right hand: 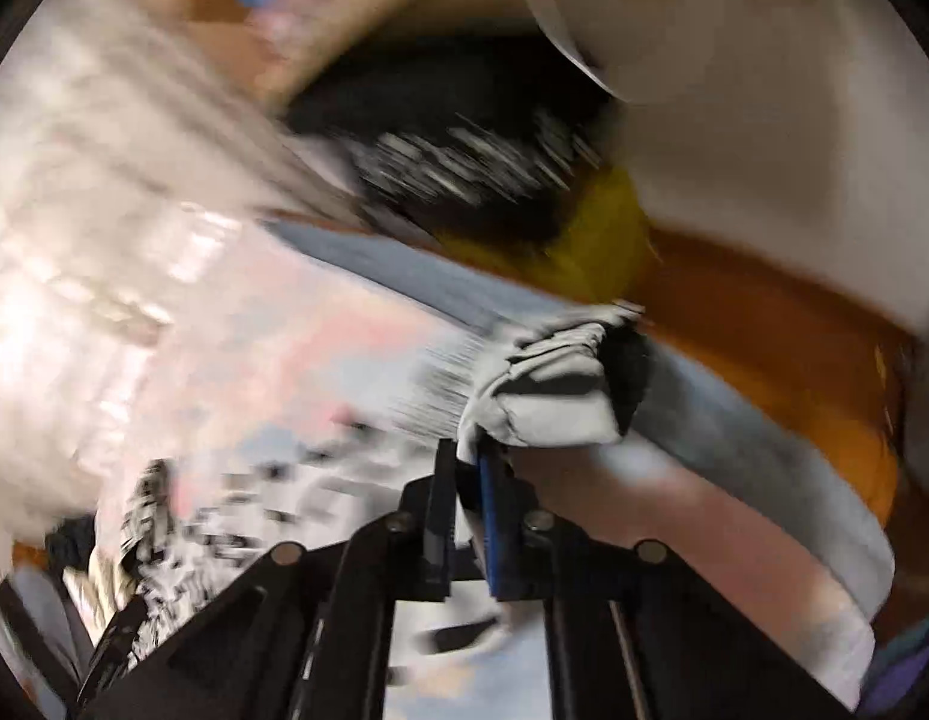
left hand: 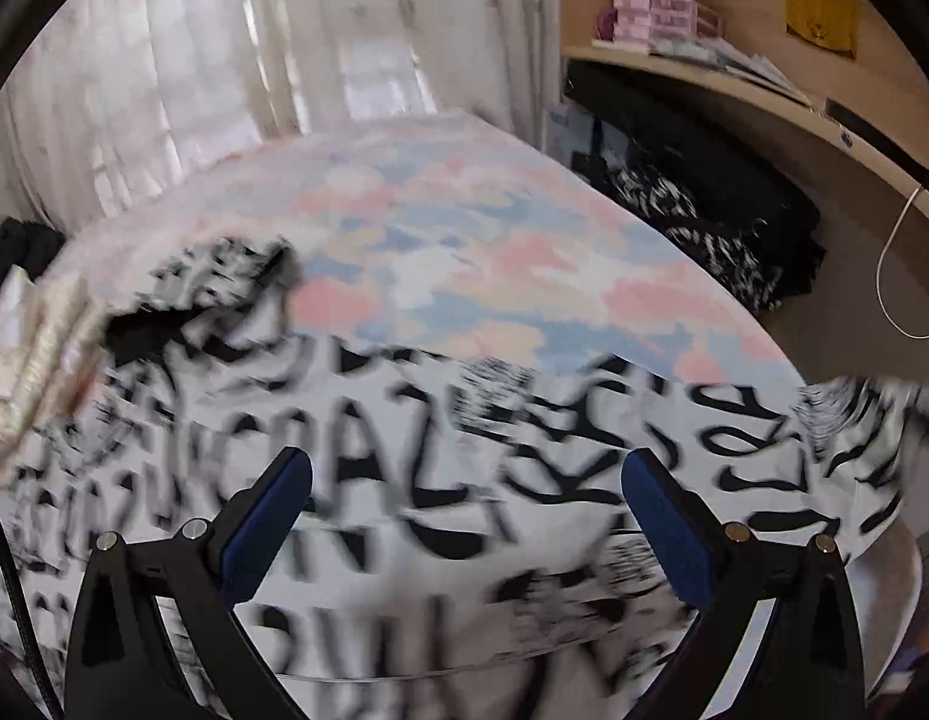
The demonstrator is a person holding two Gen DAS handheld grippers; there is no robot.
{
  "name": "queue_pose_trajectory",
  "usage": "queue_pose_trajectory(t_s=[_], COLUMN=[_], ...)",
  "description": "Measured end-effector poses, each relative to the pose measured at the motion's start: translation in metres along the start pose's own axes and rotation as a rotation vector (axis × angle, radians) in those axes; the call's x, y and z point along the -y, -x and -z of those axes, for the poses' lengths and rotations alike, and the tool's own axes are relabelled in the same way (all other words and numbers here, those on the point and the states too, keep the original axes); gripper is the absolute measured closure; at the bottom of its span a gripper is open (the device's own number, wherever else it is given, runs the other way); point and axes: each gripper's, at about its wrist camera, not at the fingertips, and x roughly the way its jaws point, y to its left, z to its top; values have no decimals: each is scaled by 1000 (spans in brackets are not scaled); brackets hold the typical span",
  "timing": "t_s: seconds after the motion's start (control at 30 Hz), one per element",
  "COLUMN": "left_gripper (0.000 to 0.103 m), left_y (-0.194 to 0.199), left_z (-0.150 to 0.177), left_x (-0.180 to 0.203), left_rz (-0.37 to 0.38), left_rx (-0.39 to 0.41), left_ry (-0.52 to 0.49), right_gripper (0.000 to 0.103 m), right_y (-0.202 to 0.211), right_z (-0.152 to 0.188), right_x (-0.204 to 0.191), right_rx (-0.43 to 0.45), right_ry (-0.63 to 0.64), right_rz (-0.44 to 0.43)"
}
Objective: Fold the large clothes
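Observation:
A large white garment with black lettering (left hand: 404, 480) lies spread over a bed with a pink, blue and white cover (left hand: 464, 252). In the left wrist view my left gripper (left hand: 467, 480) hovers just above the cloth, its blue-padded fingers (left hand: 266, 516) wide apart with nothing between them. In the right wrist view my right gripper (right hand: 469, 462) is shut on a bunched edge of the same garment (right hand: 554, 384), which sticks out past the fingertips. That view is badly blurred.
White curtains (left hand: 224, 60) hang behind the bed. A wooden desk (left hand: 764, 96) at the right carries pink boxes (left hand: 650, 15) and papers. Dark clothes and a black-and-white piece (left hand: 704, 222) are piled under it. A folded cream cloth (left hand: 38, 354) lies at the bed's left.

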Motion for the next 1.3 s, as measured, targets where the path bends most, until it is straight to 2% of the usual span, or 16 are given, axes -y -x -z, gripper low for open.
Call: queue_pose_trajectory(t_s=[0.07,0.17,0.23,0.33,0.37,0.4,0.43,0.5,0.53,0.6,0.77,0.9,1.0,1.13,1.27,1.3], left_gripper=[1,1,1,1,1,1,1,1,1,1,1,2,4,27,51,53], left_y=[22,48,64,79,81,81,79,70,67,57,40,33,25,4,-30,-37], left_z=[-2,-2,4,23,31,40,51,77,87,111,144,144,137,133,133,134], left_x=[-30,-73,-105,-160,-173,-186,-199,-223,-228,-242,-248,-234,-217,-202,-196,-196], left_rz=[-17,-21,-26,-28,-31,-32,-29,-23,-23,-4,89,185,271,371,376,376], left_rx=[30,64,81,74,65,52,32,-26,-42,-91,-145,-128,-120,-142,-186,-194], left_ry=[12,61,112,212,237,262,286,326,334,359,407,414,407,440,492,502], right_gripper=[99,99,99,97,95,87,69,44,42,42,42,42,42,42,42,42], right_y=[27,57,70,72,68,62,50,37,28,18,7,-2,-9,-15,-22,-23], right_z=[3,21,48,97,110,129,155,188,210,237,269,276,273,269,267,267], right_x=[-52,-135,-198,-263,-275,-290,-304,-311,-309,-301,-274,-244,-221,-200,-185,-185], right_rx=[61,84,60,-6,-27,-65,-122,-183,-213,-249,-287,-262,-277,-255,-261,-268], right_ry=[109,261,382,524,557,605,656,705,736,774,753,716,623,518,449,443], right_rz=[-114,-286,-416,-522,-526,-520,-502,-475,-459,-427,-396,-329,-328,-332,-352,-350])
